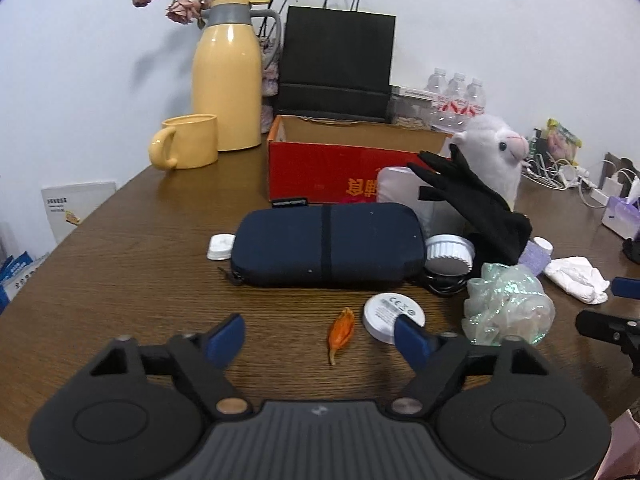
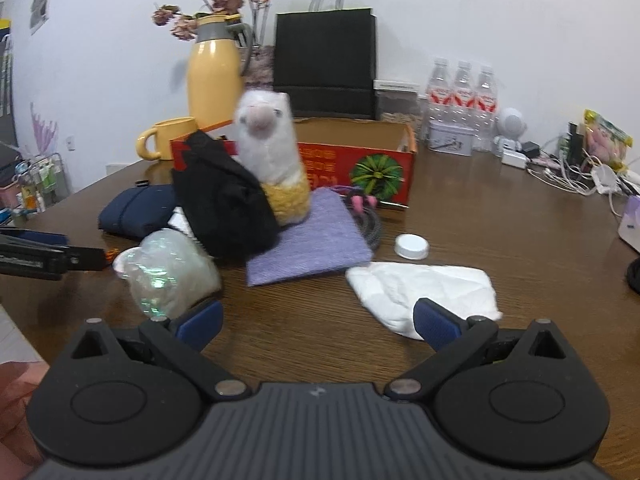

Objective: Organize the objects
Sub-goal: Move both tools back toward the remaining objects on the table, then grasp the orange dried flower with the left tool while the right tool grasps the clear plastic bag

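Your left gripper [image 1: 320, 340] hangs low over the wooden table [image 1: 120, 272] with its blue fingers spread wide and nothing between them. An orange dried petal [image 1: 341, 332] lies on the wood in the gap, and the white round puck [image 1: 390, 316] sits just behind your right-hand finger. Beyond those, the navy zip case [image 1: 326, 250] lies flat across your path, with the red cardboard box [image 1: 320, 172] standing open right behind it.

Your right gripper [image 2: 318, 324] is spread just as wide, also empty. The crumpled white tissue [image 2: 424, 290] lies against its right finger, and the iridescent mesh puff [image 2: 168, 274] sits just past its left one. Further out, toward the red box, the black glove [image 2: 224, 208] leans against the white alpaca plush [image 2: 272, 160], which stands on a purple cloth [image 2: 316, 240]; a white cap [image 2: 411, 246] lies right of the cloth.

Left of the box stand a yellow mug [image 1: 186, 142] and a yellow thermos jug [image 1: 228, 76]. Behind it, a black paper bag [image 1: 338, 60] and water bottles [image 2: 462, 92] line the white wall.
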`<state>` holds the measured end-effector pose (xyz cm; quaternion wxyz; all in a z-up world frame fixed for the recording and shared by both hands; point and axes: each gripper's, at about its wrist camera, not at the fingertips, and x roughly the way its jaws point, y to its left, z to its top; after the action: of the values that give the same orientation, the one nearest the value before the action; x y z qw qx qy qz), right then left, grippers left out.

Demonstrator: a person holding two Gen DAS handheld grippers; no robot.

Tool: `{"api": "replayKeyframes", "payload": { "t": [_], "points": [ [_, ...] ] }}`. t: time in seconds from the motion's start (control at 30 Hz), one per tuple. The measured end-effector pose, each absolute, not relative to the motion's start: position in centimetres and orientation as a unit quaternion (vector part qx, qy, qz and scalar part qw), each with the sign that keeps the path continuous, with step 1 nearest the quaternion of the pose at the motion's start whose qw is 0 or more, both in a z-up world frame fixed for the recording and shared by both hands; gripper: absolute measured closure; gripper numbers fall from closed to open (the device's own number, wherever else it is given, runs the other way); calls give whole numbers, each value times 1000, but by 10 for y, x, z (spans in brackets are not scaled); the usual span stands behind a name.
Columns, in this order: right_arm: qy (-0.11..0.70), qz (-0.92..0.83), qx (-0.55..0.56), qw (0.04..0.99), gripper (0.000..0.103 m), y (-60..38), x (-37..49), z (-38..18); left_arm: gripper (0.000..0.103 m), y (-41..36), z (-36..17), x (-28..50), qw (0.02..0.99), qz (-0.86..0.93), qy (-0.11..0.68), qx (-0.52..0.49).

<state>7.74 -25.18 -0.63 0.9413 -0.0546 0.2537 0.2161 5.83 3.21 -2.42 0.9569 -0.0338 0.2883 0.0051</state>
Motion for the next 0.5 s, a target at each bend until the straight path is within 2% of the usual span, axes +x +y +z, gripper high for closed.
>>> {"api": "replayKeyframes", "payload": {
  "t": [0.03,0.07,0.13,0.17,0.5],
  "points": [
    [252,222,-57,940,0,-248,76,-5,45,32,-25,58,958,-2,285,-34],
    [250,228,-58,939,0,-246,76,-5,54,31,-26,59,958,-9,285,-35],
    [246,243,-60,936,0,-239,74,-3,85,32,-30,61,955,-24,292,-44],
    [244,252,-60,935,0,-235,73,-3,91,33,-31,60,956,-25,289,-47],
    [242,321,-50,914,0,-198,82,-3,92,41,-29,56,958,-7,282,-58]
  ]
}}
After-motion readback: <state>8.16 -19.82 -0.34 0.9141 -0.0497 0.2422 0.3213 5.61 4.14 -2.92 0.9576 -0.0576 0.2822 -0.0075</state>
